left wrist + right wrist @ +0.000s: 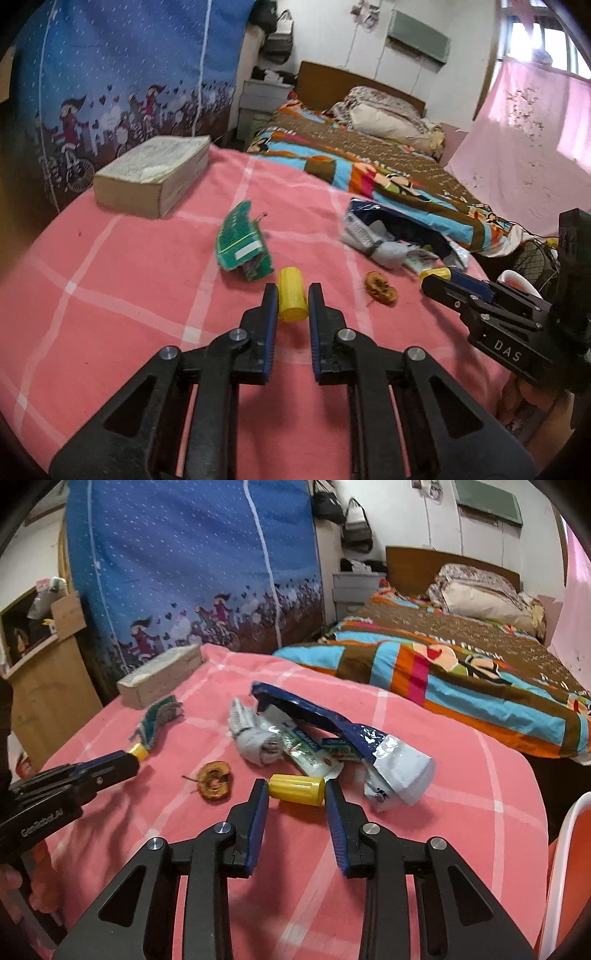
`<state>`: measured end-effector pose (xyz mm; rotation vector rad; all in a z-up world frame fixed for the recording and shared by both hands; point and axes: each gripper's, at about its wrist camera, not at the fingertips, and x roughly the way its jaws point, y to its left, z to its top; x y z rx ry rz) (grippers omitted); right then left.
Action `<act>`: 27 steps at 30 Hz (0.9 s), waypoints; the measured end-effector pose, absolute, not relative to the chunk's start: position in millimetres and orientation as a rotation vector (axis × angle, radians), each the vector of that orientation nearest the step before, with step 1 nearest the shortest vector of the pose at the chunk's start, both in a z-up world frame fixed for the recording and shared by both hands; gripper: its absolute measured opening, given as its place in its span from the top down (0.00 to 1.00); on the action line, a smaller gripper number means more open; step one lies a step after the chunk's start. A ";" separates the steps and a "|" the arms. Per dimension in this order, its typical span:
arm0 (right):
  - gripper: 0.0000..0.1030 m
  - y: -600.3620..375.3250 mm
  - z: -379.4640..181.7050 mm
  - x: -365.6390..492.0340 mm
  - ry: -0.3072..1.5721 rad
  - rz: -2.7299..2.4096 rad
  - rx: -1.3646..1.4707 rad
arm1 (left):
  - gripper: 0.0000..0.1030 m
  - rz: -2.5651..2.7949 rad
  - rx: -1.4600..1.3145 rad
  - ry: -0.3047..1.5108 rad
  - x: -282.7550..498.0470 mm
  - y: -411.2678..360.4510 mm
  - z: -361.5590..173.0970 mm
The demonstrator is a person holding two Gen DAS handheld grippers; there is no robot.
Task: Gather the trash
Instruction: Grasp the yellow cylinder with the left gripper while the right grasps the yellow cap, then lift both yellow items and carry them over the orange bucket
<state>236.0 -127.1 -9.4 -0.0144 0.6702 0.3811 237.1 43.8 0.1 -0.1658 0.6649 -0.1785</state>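
Two yellow caps, one per claw. Your left gripper [293,295] has narrowed around the first yellow cap [292,298]: the cap stands between the blue pads at the fingertips, axis along the fingers, both pads against its sides. From the right wrist view you see the same cap poking out past the left fingertips [140,752].

Your right gripper [296,788] is closed on the second yellow cap [296,789], which lies crosswise on the pink blanket [461,812], one pad on each end. In the left view only its tip shows [436,273] at the right fingers.

Rest of the trash on the blanket:
- dried fruit slice [215,781], between the two grippers, loose.
- green crumpled wrapper [243,243], just beyond the left cap, not touching the fingers.
- blue and white foil bag [332,723] with a white sock [247,731] and a toothpaste tube [306,755], just beyond the right cap.
- thick book [155,181] at the far left edge, well apart from the claws.
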 end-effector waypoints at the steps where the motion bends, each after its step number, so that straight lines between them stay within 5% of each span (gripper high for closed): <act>1: 0.72 -127.4 -7.8 232.3 0.653 0.387 -0.015 | 0.82 -0.183 -0.159 0.652 235.0 42.3 1.5; 27: 0.72 -160.0 32.6 132.2 0.109 0.400 -0.007 | 0.82 -0.222 0.083 0.138 152.5 -3.3 48.7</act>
